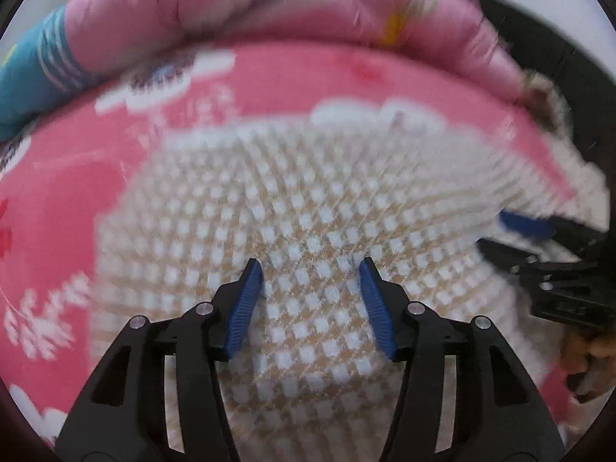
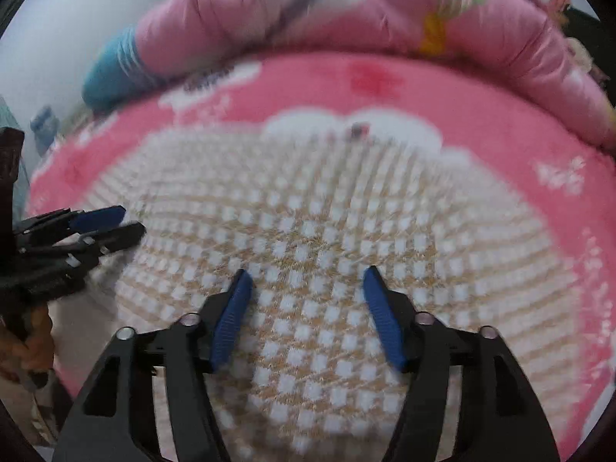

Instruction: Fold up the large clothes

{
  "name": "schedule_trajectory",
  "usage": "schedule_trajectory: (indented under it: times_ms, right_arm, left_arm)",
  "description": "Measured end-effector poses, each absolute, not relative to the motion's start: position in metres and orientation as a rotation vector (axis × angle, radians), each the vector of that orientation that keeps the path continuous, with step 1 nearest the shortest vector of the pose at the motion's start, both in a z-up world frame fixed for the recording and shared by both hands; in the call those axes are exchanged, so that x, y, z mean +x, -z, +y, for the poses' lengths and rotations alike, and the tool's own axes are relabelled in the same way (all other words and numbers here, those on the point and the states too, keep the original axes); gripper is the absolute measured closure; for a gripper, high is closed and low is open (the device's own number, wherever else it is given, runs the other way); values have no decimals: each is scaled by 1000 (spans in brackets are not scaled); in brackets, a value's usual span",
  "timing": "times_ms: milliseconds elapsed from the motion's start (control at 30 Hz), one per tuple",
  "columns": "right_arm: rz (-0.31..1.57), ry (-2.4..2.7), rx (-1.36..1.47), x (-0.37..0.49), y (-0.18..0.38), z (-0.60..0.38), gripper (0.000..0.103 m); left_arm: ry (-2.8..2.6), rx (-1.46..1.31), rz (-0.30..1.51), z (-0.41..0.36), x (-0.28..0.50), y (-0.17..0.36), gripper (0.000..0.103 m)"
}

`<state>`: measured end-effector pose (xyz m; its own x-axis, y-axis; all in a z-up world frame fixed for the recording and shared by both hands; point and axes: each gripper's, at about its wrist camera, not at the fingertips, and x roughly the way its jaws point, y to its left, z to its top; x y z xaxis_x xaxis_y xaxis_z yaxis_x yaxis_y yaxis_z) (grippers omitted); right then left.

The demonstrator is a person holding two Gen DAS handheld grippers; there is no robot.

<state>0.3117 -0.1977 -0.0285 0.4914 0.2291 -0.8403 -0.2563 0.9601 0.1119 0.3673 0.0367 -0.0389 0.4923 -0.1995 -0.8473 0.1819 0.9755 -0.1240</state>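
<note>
A pink floral blanket (image 1: 269, 88) lies below a rolled pink quilt (image 1: 238, 4).

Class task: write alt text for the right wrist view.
The right gripper hangs open above a white-and-tan checked garment spread on a pink floral blanket. The left gripper enters from the left edge; a rolled pink quilt lies behind.

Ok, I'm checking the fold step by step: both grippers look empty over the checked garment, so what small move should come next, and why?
Probably lower both grippers to an edge of the checked garment and pinch it. The left gripper and right gripper hang open above it with nothing between the pads, and it lies spread on the pink blanket, so no fold can start until cloth is gripped.
</note>
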Motion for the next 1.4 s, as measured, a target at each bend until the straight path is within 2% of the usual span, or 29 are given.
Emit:
schedule_trajectory:
  times_ms: [133,267,333,400,433,533,633,733,800,900,967,1000,1067,1167,1300,1400]
  right_arm:
    - [1018,-269,-26,295,2,-202,41]
    - [951,-362,-32,239,-23,-207,41]
    - [991,-344,-81,229,-4,-197,41]
    - [1028,-306,-114,232,34,-191,35]
    - [1032,-304,-105,233,42,-193,35]
    - [1033,-283,-61,225,19,-200,36]
    - [952,-339,-121,186,-4,-197,36]
    - [993,-317,-189,175,28,-186,33]
    - [974,-293,-236,173,50,-181,30]
    - [984,-298,-146,166,24,-200,30]
    - [924,-282,-86,146,-1,-233,30]
    - [905,-253,-75,140,-5,-246,30]
    - [915,-123,-41,135,5,-284,30]
    - [1020,-138,164,144,47,-326,29]
    - [976,-130,177,124,15,-329,29]
    - [950,-164,210,102,4,-318,25]
  left_arm:
    - [225,3,965,35,337,13,53]
    - [337,24,873,28,282,-14,51]
    - [302,41,938,22,269,6,48]
    - [243,43,1012,21,276,41,48]
    - [230,51,993,18,277,47,48]
    - [229,36,947,13,256,22,51]
    - [277,30,870,17,222,4,46]
    - [191,46,981,17,221,47,42]
    - [170,93,936,11,215,55,41]
    - [189,46,905,18,196,31,42]
    - [175,-35,858,42,178,14,41]
    - [146,-54,844,55,173,13,35]
    - [86,-118,892,83,174,29,33]
    - [111,-210,910,96,172,43,33]
    - [115,-210,888,86,150,20,31]
    - [116,-188,844,82,132,6,24]
